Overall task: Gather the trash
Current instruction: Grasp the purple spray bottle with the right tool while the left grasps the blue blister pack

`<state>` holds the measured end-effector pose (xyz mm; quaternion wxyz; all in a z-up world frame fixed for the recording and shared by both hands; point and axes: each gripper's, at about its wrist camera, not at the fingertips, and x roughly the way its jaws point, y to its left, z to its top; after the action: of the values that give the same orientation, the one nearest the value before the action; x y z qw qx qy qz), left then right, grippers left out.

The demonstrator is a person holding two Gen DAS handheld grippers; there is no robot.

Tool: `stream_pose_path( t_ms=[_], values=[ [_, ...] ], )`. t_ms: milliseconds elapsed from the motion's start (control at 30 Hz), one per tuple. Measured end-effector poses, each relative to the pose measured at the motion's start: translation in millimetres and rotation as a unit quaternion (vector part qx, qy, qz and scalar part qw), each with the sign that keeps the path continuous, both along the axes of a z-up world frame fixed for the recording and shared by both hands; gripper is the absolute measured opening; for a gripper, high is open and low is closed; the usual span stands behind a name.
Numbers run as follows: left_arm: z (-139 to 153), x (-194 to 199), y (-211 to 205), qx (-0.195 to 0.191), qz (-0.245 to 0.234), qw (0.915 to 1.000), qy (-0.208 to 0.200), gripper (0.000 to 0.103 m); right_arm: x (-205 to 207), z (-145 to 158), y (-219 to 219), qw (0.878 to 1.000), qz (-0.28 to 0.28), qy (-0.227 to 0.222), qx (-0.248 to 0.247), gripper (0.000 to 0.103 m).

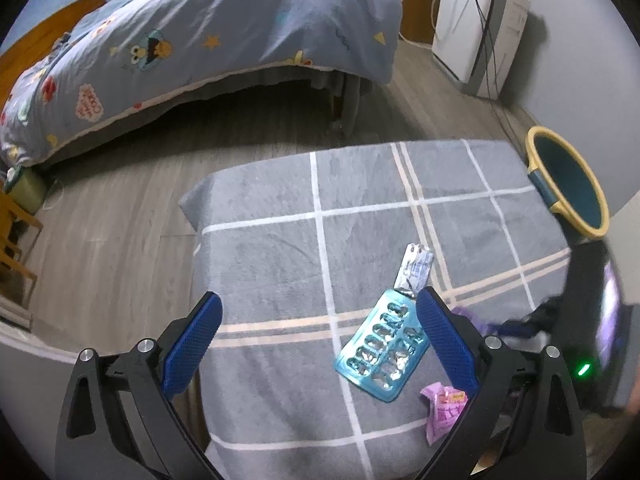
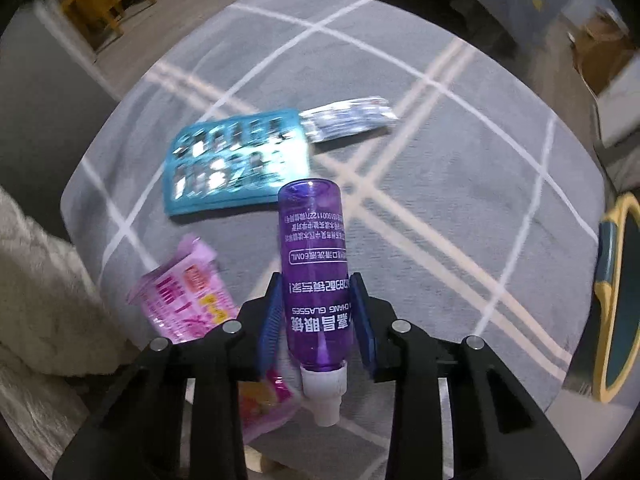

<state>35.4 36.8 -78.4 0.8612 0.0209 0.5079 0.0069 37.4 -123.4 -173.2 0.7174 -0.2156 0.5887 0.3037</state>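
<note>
On a table under a grey plaid cloth [image 1: 272, 240] lie a teal blister pack [image 1: 384, 344] [image 2: 236, 160], a silver sachet [image 1: 416, 270] [image 2: 348, 118] and a pink wrapper [image 1: 442, 408] [image 2: 184, 292]. My left gripper [image 1: 319, 296] hovers open over the cloth, with the blister pack just inside its right finger and untouched. My right gripper [image 2: 316, 280] is shut on a purple spray bottle [image 2: 314, 260]. Its blue pads press both sides of the bottle, whose white nozzle points back toward the camera. A teal bin with a yellow rim [image 1: 568, 184] [image 2: 616, 300] stands past the table's edge.
A bed with a blue cartoon quilt [image 1: 200, 40] stands across the wooden floor. A white appliance with cables [image 1: 472, 28] is against the wall. A wooden chair [image 1: 12, 232] is at the left edge. Fluffy cream fabric [image 2: 36, 300] borders the table on the left.
</note>
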Motion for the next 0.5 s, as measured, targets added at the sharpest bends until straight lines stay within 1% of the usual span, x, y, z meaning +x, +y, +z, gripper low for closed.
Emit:
stream_pose_path(
  t_ms=[167, 300, 400, 500],
  values=[
    [-25.4, 7.3, -11.8, 0.003, -0.013, 0.9995, 0.029, 0.096, 27.2, 4.7, -28.6, 0.998, -0.069, -0.007, 0.001, 0.033],
    [-52.9, 8.4, -29.8, 0.012, -0.047, 0.9967, 0.065, 0.096, 48.6, 6.0, -54.0, 0.991, -0.131, -0.005, 0.001, 0.033],
    [-70.0, 8.8, -42.4, 0.009, -0.073, 0.9935, 0.087, 0.096, 56.0, 6.5, -64.4, 0.987, -0.16, 0.001, 0.007, 0.033],
    [-83.2, 10.2, -52.6, 0.011, -0.094, 0.9899, 0.106, 0.096, 62.6, 5.6, -67.2, 0.985, -0.173, 0.004, 0.011, 0.033]
  ],
)
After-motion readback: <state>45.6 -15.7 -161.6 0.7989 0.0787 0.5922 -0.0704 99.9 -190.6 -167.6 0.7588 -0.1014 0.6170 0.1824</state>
